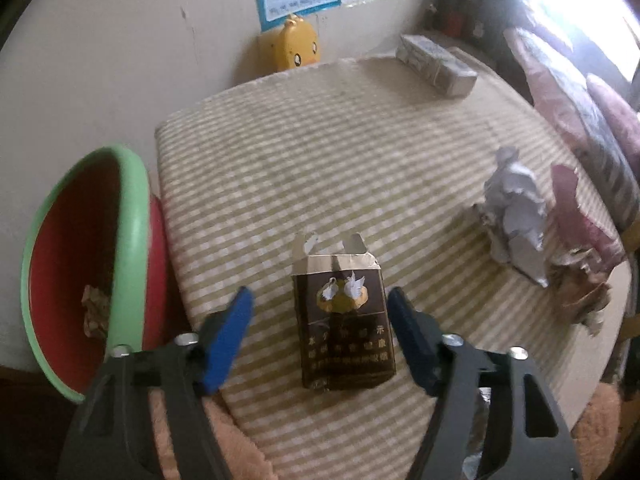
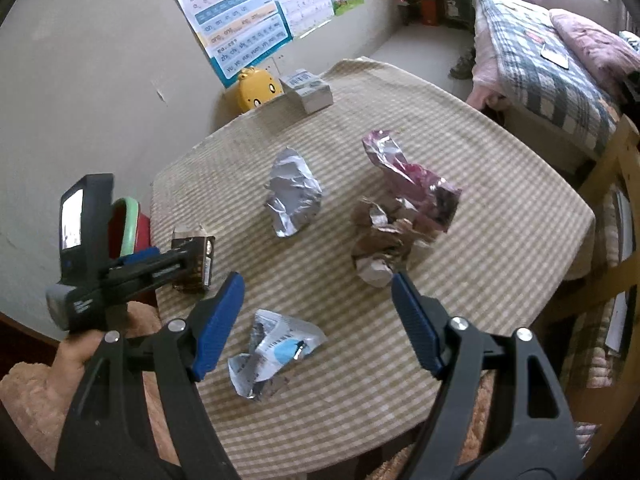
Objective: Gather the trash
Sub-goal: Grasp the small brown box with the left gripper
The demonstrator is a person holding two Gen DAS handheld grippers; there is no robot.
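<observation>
A: Right, left tool [image 1: 320, 300] first. Where does it stand?

B: Angled down over the counter [image 1: 360, 140], which wears a cloth checked in beige and white. Its blue pads sit either side of a dark brown cigarette pack [image 1: 344, 320] lying flat, torn top pointing away. There is a gap on both sides, so no contact. Jaws parted, not gripping.

A: From the right wrist view?

B: The same pack [image 2: 196, 260] shows at the counter's left edge, with the left tool [image 2: 160, 260] reaching over it. A hand [image 2: 80, 356] holds that tool from below.

A: The bin?

B: A red basin with a green rim [image 1: 132, 240] sits just beside the counter's left edge and lower than the top. One crumpled scrap of paper [image 1: 96, 312] lies inside.

A: Right tool?

B: The right tool [image 2: 318, 296] is spread wide and holds nothing. A crumpled silver-and-blue wrapper [image 2: 276, 356] lies on the cloth below and between its pads, untouched.

A: Other trash?

B: A crumpled silver foil ball [image 2: 294, 196] lies mid-counter. To its right is a pink foil wrapper [image 2: 408, 176], touching a brownish crumpled wad [image 2: 380, 244] in front of it.

A: Anything else?

B: A white rectangular box [image 2: 308, 88] at the far edge, a yellow duck-faced item [image 2: 256, 88] against the wall behind it, and posters [image 2: 240, 12] above. A bed with a plaid cover [image 2: 532, 60] stands at the right.
</observation>
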